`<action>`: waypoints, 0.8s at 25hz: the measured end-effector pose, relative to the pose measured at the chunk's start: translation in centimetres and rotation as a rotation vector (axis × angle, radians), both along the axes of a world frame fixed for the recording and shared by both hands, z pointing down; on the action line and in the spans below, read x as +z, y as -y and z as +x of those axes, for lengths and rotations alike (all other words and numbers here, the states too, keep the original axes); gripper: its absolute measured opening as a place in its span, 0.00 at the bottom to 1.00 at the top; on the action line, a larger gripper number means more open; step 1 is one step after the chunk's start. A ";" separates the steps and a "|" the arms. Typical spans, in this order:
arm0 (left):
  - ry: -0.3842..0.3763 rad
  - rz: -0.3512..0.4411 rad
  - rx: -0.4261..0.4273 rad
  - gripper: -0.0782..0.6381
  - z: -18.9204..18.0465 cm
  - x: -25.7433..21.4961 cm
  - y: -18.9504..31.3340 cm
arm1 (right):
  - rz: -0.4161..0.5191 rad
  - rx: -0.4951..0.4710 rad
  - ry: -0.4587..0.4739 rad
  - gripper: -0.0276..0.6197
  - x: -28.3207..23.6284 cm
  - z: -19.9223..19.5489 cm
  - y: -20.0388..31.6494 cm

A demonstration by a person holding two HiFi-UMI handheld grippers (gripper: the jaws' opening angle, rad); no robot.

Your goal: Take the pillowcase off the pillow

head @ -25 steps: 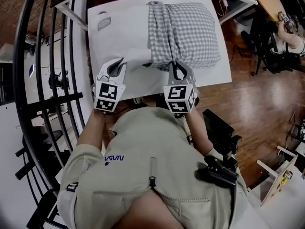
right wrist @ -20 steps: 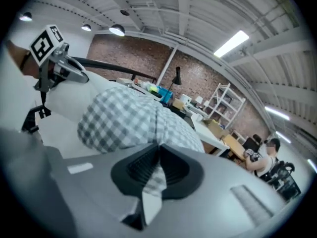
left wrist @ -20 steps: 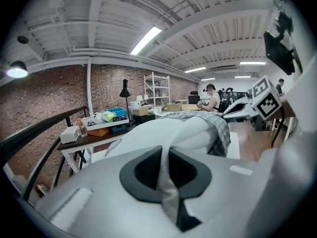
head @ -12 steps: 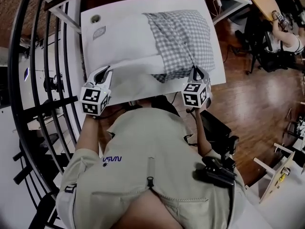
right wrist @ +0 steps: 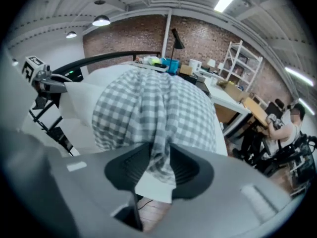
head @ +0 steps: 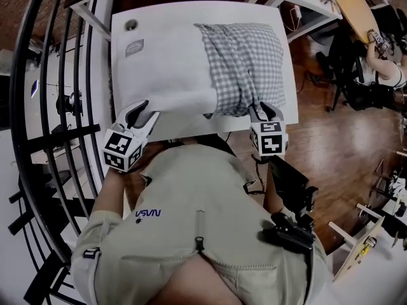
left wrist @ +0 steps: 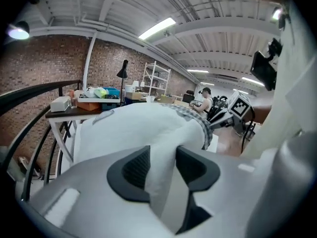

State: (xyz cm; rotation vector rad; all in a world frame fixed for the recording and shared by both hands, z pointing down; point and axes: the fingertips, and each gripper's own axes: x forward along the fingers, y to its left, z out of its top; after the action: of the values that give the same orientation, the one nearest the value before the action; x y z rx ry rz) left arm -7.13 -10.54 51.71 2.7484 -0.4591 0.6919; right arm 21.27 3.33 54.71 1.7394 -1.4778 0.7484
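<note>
Pillowcase (head: pixel 245 65), checked grey and white, covers only the right half of the pillow (head: pixel 168 68), bunched in folds; both lie on the white table (head: pixel 119 62). Left of the table runs a curved black railing (head: pixel 48 107). At the table's near left corner the left gripper (head: pixel 150 110) points at the pillow's bare white corner. Its jaws have just been opening and stand apart, with white cloth between them that touches one pad (left wrist: pixel 133 170) and is clear of the other. At the table's near right corner the right gripper (head: pixel 262 110) has also just been opening its jaws. A fold of the checked pillowcase hangs between them, no longer pinched, the pads close beside it. The person's chest and shoulders hide the table's near edge. Right of the table lies wooden floor (head: pixel 331 145), with a wooden desk (head: pixel 356 5) beyond the table's far right corner and a seated person (head: pixel 385 62) beside it
</note>
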 end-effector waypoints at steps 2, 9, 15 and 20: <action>-0.004 0.028 0.017 0.35 0.3 -1.7 -0.1 | 0.039 -0.054 0.022 0.24 -2.4 -0.4 0.9; 0.125 -0.033 0.185 0.32 1.1 -1.1 -1.3 | 0.250 -0.118 0.034 0.24 -8.7 0.1 8.2; 0.113 -0.039 0.156 0.30 0.0 -3.2 0.7 | 0.331 -0.188 0.019 0.24 -10.4 0.4 14.4; -0.048 0.110 0.013 0.44 4.3 -8.3 7.1 | 0.349 -0.239 0.018 0.24 -10.6 0.8 20.0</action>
State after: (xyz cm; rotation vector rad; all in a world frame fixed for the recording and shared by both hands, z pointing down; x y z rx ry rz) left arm -2.82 -17.67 43.39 2.8660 -0.4833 0.6189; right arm 22.07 -16.69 44.10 1.7616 -1.8756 0.3997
